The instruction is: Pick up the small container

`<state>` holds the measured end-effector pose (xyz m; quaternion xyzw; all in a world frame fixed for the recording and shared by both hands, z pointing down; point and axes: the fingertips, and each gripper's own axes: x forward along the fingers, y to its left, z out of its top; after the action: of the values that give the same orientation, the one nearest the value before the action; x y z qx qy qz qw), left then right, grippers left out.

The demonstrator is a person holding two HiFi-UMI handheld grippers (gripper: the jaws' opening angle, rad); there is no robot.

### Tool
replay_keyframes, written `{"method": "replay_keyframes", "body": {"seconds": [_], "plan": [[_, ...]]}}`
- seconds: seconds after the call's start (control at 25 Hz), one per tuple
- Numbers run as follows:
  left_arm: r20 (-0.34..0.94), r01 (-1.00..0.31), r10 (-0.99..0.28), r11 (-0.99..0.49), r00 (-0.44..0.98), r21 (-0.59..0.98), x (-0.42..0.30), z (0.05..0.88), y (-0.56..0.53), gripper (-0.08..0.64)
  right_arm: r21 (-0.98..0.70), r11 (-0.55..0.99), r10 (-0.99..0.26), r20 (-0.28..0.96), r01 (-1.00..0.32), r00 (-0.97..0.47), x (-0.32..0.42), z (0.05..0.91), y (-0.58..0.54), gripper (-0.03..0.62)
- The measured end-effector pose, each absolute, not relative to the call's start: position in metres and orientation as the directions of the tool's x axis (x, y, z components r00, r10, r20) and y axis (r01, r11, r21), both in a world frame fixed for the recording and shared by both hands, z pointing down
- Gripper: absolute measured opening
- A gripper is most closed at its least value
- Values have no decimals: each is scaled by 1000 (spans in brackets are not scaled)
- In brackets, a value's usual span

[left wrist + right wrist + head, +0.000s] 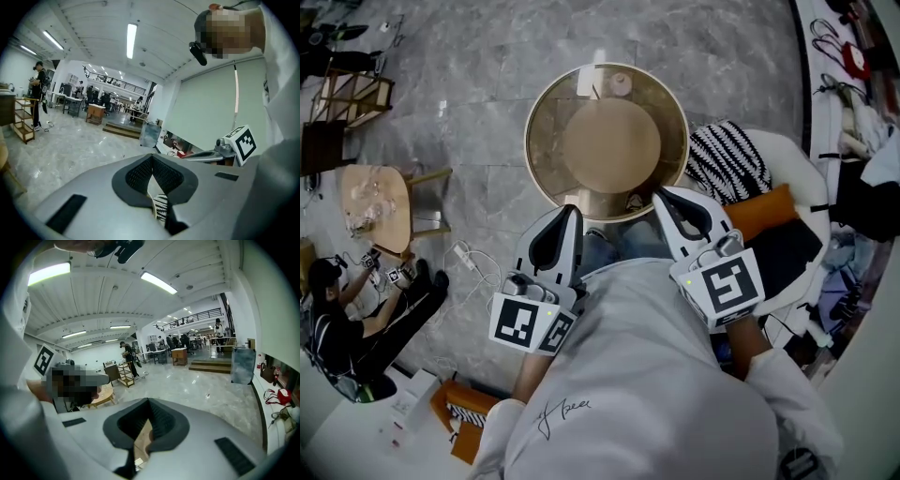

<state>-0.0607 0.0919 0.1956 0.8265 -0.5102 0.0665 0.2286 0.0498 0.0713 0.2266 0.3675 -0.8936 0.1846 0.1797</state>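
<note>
Head view: the small pale round container (621, 84) sits at the far edge of the round amber glass table (546, 112), upper centre. The left gripper (571, 217) and right gripper (661, 199) hover at the near rim.

Left gripper view: jaws pressed together, empty.

Right gripper view: likewise.

This looks like the approach; next, one gripper must reach across and spread its jaws.

The person wears a pale grey long-sleeved top (647, 375) with a small dark line of script (564, 412) at its seven o'clock. Blue jeans (614, 248) show at its twelve o'clock. The left gripper (572, 214) and right gripper (662, 195) each have a white moulded shell, black ribbed pads (140, 176), a cube with black-and-white square markers (530, 323) and a tiny green light (548, 314).
</note>
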Motion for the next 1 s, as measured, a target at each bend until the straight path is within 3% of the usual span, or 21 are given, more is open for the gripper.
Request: {"method": "replay_keyframes", "body": {"seconds": [1.0], "plan": [[431,-889,-784,-335,446,312,-69,241,68,18,-139,696,-559,510,-704,-654,43,272,32,17]]}}
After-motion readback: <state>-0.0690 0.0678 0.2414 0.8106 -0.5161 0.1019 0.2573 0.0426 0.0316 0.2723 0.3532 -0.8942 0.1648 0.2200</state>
